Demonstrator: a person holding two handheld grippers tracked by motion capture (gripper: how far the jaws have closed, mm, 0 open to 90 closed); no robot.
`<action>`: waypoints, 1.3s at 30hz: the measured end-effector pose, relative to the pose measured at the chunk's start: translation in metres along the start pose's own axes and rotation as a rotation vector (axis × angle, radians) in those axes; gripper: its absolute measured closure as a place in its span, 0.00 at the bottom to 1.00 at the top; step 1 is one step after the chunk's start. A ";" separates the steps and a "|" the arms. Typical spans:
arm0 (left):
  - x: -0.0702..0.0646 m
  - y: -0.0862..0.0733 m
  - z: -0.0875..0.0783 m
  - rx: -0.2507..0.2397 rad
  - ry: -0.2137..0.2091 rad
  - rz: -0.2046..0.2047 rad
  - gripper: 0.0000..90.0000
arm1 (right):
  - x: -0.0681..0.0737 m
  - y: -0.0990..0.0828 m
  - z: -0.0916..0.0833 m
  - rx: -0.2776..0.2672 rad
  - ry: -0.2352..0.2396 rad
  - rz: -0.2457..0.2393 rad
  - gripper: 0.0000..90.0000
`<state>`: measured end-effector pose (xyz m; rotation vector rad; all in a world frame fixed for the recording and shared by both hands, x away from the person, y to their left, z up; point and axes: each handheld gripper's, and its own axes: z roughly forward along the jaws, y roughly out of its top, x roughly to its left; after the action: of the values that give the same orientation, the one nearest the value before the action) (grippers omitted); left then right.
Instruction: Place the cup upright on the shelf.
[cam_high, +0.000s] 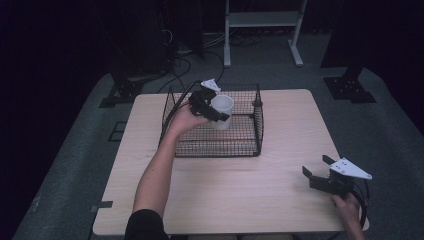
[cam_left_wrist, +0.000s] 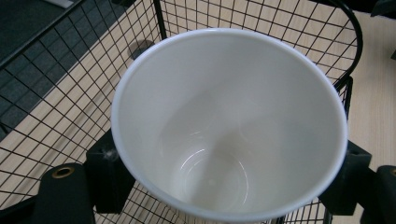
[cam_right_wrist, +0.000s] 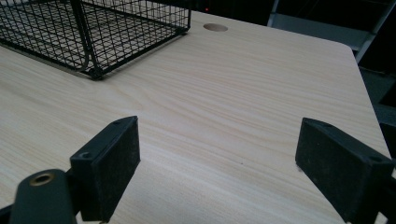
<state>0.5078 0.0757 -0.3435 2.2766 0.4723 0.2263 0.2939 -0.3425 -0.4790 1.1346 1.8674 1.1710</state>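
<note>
- Jaws of the left gripper (cam_high: 216, 111) pinch a white cup (cam_high: 222, 112) from either side in the high view, holding it above the floor of a black wire basket (cam_high: 210, 148) that stands on the far half of the desk (cam_high: 230, 185).
- Same view: the person's left hand (cam_high: 186, 119) and bare forearm reach up from the bottom edge to that gripper, and the cup sits just beyond the hand, its mouth upward.
- Same view: the right gripper (cam_high: 316, 168) is held by the right hand (cam_high: 347, 207) near the desk's near right corner, well apart from the basket; its jaws stand spread with nothing between them.
- Left gripper view: the cup (cam_left_wrist: 229, 121) is seen from above, its bare white inside and rim between the two black jaws, which press its outer wall at lower left and lower right. Basket mesh (cam_left_wrist: 70, 79) lies behind and beneath the cup, with light wood showing through it.
- Right gripper view: both jaws rise wide apart over bare wood (cam_right_wrist: 224, 116). The basket (cam_right_wrist: 93, 28) stands ahead of the jaws to the upper left, and a round hole (cam_right_wrist: 215, 27) in the desktop lies beyond it.
</note>
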 end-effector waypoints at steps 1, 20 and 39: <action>0.001 0.000 0.001 0.001 0.000 -0.004 0.23 | 0.000 0.000 0.000 0.000 0.000 -0.001 0.15; 0.012 -0.011 0.025 0.031 -0.025 -0.039 0.23 | 0.000 0.000 0.000 0.000 0.001 -0.001 0.15; 0.016 -0.025 0.046 0.049 -0.039 -0.061 0.23 | 0.000 0.000 0.000 0.000 0.002 -0.001 0.15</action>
<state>0.5302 0.0674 -0.3928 2.3060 0.5317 0.1412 0.2938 -0.3426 -0.4790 1.1329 1.8686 1.1723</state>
